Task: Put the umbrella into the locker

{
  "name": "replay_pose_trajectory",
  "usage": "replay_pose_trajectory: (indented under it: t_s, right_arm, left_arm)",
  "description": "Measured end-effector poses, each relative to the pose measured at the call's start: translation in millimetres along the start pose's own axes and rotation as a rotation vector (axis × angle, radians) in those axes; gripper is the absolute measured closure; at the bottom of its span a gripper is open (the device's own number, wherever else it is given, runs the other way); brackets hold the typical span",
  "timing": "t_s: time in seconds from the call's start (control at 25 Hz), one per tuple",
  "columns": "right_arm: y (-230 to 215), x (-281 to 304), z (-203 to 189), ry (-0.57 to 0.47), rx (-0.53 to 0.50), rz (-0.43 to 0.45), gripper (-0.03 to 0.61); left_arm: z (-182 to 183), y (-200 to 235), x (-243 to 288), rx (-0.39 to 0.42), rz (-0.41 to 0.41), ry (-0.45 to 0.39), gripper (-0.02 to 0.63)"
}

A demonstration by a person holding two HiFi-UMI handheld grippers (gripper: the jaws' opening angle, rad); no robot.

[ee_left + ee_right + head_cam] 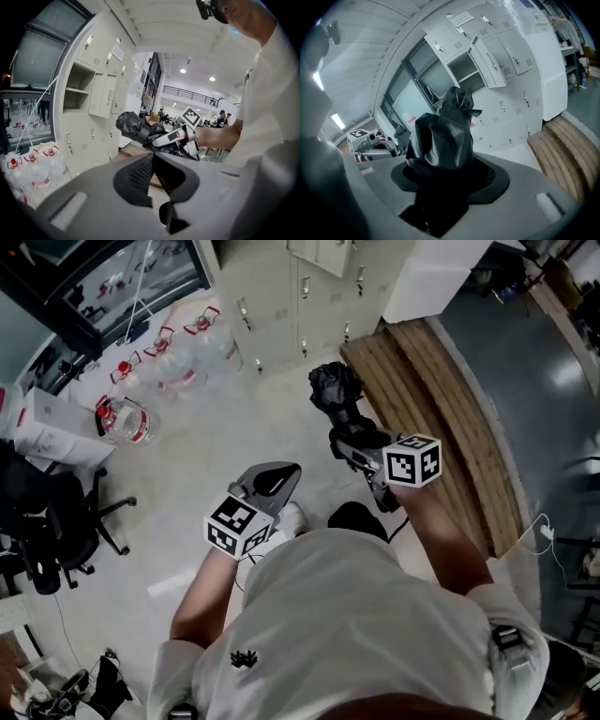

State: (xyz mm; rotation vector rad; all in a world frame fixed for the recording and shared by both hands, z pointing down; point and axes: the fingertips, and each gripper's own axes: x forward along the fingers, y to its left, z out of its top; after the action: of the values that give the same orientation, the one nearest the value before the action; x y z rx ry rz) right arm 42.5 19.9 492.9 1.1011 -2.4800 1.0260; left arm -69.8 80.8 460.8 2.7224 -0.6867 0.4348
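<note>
A folded black umbrella (333, 385) sticks out ahead of my right gripper (349, 430), whose jaws are shut round its lower part. In the right gripper view the umbrella (440, 136) fills the space between the pads and hides them. My left gripper (278, 474) is held lower and to the left, shut with nothing in it; its pads (140, 173) meet in the left gripper view. The umbrella (133, 125) shows there too, to the right of the lockers. The white lockers (309, 287) stand ahead, with one compartment open (464, 70) (77, 91).
Several large water bottles (178, 352) with red handles stand on the floor at the left of the lockers. A low wooden platform (441, 409) runs along the right. A black office chair (47, 521) and a white box (56, 427) are at the far left.
</note>
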Motion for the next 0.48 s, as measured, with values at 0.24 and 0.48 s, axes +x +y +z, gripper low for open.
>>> replay_pose_trajectory:
  t_s: [0.24, 0.48]
  right_arm:
    - [-25, 62, 58, 0.027, -0.050, 0.003, 0.339]
    - [-67, 113, 111, 0.061, -0.098, 0.018, 0.339]
  left_arm:
    - [17, 54, 13, -0.036, 0.050, -0.053, 0.558]
    - [35, 102, 44, -0.068, 0.126, -0.071, 0.557]
